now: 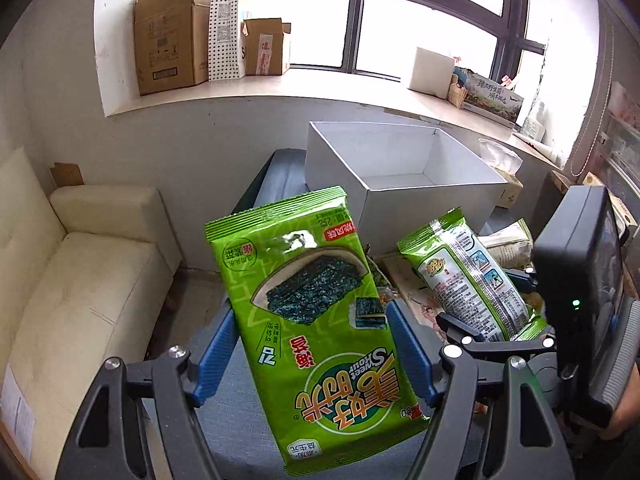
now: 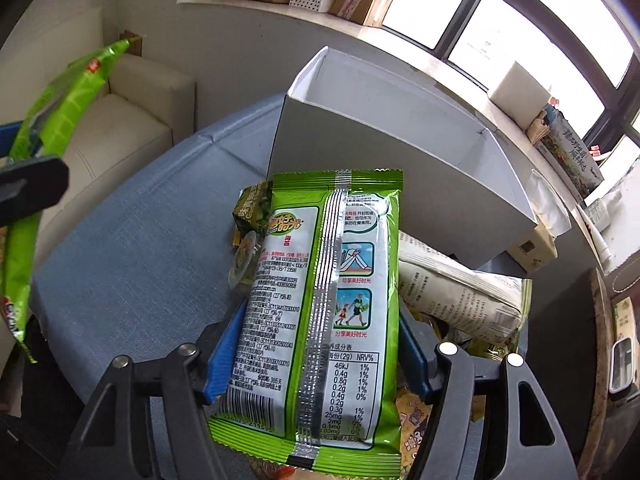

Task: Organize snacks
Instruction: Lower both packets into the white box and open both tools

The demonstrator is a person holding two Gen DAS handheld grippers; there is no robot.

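Left gripper clamps a seaweed packet across its width; right gripper pinches a second packet. Light, crinkly, slippery film: grip mid-body. White box empty.

We have two fisheye views, each looking forward and steeply down along its own claw. From the left claw we face the window and the sill, with the white box straight ahead, near, and the cream sofa at our left. From the right claw we look at the same white box from closer and more to its side, across the blue bench. Both views share the box, the bench, the sofa, the sill's cardboard boxes and each other's green packet.
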